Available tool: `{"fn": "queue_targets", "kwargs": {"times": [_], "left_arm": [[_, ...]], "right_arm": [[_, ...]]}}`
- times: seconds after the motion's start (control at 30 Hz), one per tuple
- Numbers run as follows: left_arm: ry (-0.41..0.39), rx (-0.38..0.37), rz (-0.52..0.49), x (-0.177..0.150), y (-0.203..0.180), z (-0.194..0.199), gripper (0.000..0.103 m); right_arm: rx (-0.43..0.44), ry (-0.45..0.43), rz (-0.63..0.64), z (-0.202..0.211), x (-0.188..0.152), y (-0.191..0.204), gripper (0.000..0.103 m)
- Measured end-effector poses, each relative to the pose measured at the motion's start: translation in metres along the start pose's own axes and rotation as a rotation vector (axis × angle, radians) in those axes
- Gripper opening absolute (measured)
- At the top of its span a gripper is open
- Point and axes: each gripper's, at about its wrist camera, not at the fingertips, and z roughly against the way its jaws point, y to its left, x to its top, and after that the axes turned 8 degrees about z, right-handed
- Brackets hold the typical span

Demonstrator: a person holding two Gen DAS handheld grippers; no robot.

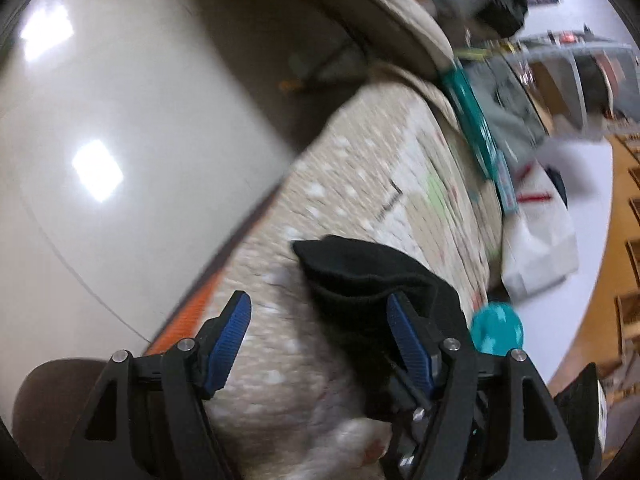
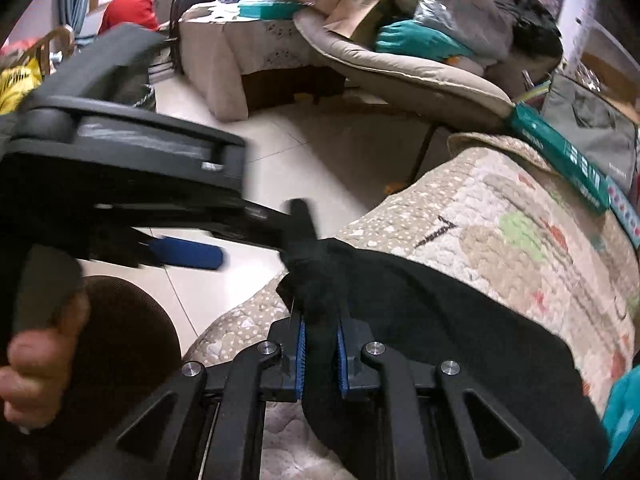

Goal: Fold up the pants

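Two grippers on soft, floppy black pants [image 2: 440, 312] draped over the quilted couch [image 2: 520, 216]: right gripper [image 2: 321, 350] pinching a bunched edge, left gripper [image 1: 320, 344] spread wide beside the fabric, probably best grabbed at corners since limp.

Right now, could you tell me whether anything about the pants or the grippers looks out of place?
Yes. The black pants lie bunched on the quilted cover, not flat. The right gripper pinches a gathered clump of them, while the left gripper is open, with fabric against only one finger.
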Motion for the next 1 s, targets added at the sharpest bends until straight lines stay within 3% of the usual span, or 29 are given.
{"fn": "queue_targets", "kwargs": {"times": [0.17,0.2,0.23,0.3,0.33,0.6,0.73,1.0], "left_arm": [[0.100,-0.044,0.006,0.004,-0.009,-0.026,0.070],[0.119,-0.056,0.006,0.003,-0.011,-0.031,0.066],[0.133,-0.088,0.003,0.003,-0.014,-0.034,0.041],[0.138,-0.100,-0.005,0.004,-0.018,-0.034,0.021],[0.130,-0.110,-0.010,0.005,-0.021,-0.032,0.017],[0.136,-0.168,-0.060,-0.001,-0.060,-0.031,0.016],[0.150,-0.167,-0.127,-0.013,-0.098,-0.039,0.016],[0.214,-0.133,-0.289,-0.052,-0.184,-0.081,0.016]], "right_arm": [[0.008,-0.024,-0.047,0.006,-0.007,-0.002,0.013],[0.009,-0.027,-0.055,0.006,-0.007,-0.002,0.013],[0.012,-0.029,-0.061,0.006,-0.008,-0.001,0.013],[0.009,-0.033,-0.066,0.007,-0.009,0.000,0.013],[0.004,-0.037,-0.068,0.008,-0.009,0.000,0.013],[-0.020,-0.094,-0.182,0.039,-0.015,-0.028,0.013],[-0.047,-0.118,-0.268,0.060,-0.028,-0.053,0.013],[-0.094,-0.131,-0.562,0.100,-0.088,-0.122,0.013]]}}
